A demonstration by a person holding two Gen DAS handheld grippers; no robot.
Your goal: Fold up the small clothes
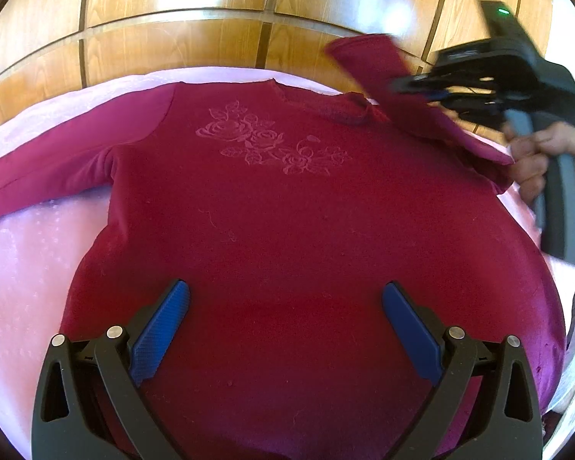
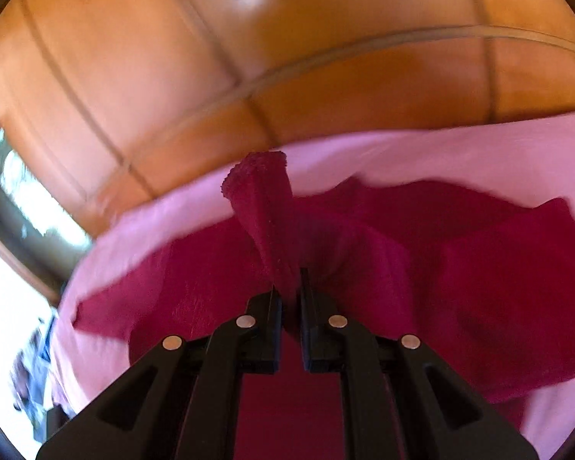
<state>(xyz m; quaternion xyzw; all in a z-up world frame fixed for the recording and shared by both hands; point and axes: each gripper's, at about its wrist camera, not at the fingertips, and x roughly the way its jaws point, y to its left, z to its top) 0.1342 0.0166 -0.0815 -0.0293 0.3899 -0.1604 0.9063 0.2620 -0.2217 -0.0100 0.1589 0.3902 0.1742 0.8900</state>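
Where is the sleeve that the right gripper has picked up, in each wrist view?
Left wrist: the lifted sleeve is upper right, rising from the shirt's shoulder, beside the right gripper.
Right wrist: the sleeve is centre frame, pinched between the shut jaws.
Shared landmark: the pink cover under the shirt.

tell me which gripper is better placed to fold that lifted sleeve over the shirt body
Right. The right gripper is already shut on the lifted sleeve of the red shirt. The left gripper is open above the shirt's lower body, holding nothing.
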